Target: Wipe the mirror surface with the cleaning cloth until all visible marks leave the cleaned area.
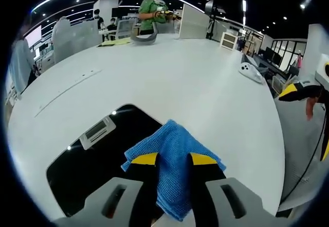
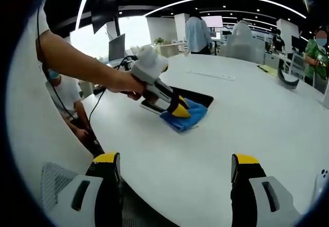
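Large white oval table (image 1: pixel 195 88) carries everything. Grey curved headset-like object (image 1: pixel 145 39) near table's far edge in left gripper view; same object (image 2: pixel 288 79) toward right edge in right gripper view. Yellow-green sheet (image 1: pixel 116 42) just beside it, at far edge. White controller-shaped device (image 1: pixel 252 73) at table's right edge. Person in green top (image 1: pixel 152 14) stands beyond far edge. Person in light blue shirt (image 2: pixel 196 33) stands behind table. Seated person in white shirt (image 2: pixel 64 95) below table's left edge. White office chairs (image 1: pixel 69 39) along far left side.
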